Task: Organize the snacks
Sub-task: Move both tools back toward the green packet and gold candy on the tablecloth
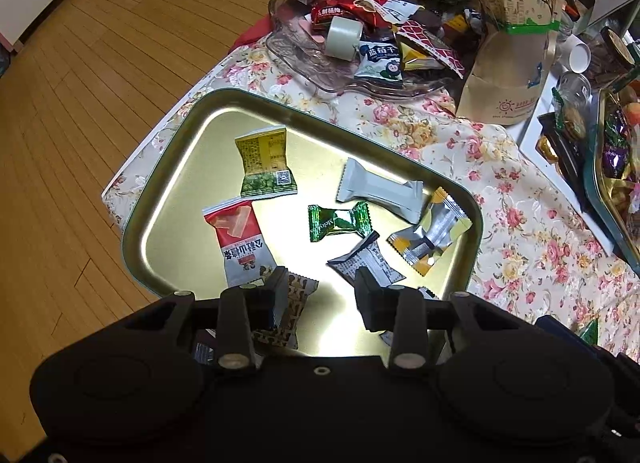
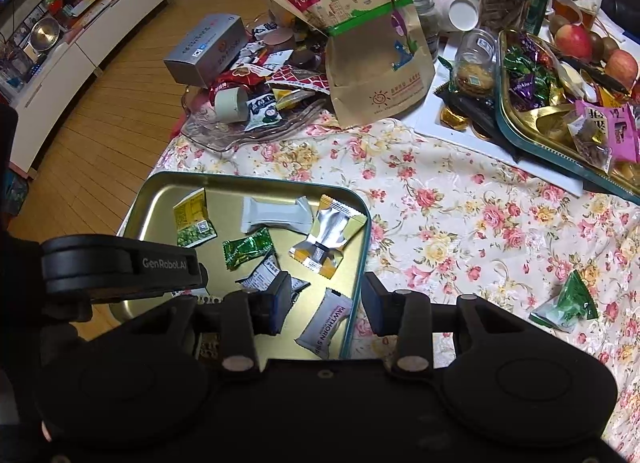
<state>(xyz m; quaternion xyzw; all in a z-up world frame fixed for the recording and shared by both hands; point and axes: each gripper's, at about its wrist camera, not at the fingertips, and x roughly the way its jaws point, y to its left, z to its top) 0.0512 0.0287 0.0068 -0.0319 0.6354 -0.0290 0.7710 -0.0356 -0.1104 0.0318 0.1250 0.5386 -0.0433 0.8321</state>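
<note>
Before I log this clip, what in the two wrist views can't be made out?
- Left wrist: the brown patterned packet is half hidden behind the left tongs.
- Right wrist: the Hawthorn packet has its lower end cut off by the right tongs body.
- Right wrist: the teal tin tray has its near left corner covered by the other device.
- Both: small print on the wrappers is too small to read.

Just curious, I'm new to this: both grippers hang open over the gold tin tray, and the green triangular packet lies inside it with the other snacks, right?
Not quite. The green triangular packet lies outside the gold tin tray, on the floral tablecloth, as the right wrist view shows. The left gripper and right gripper do hang open.
</note>
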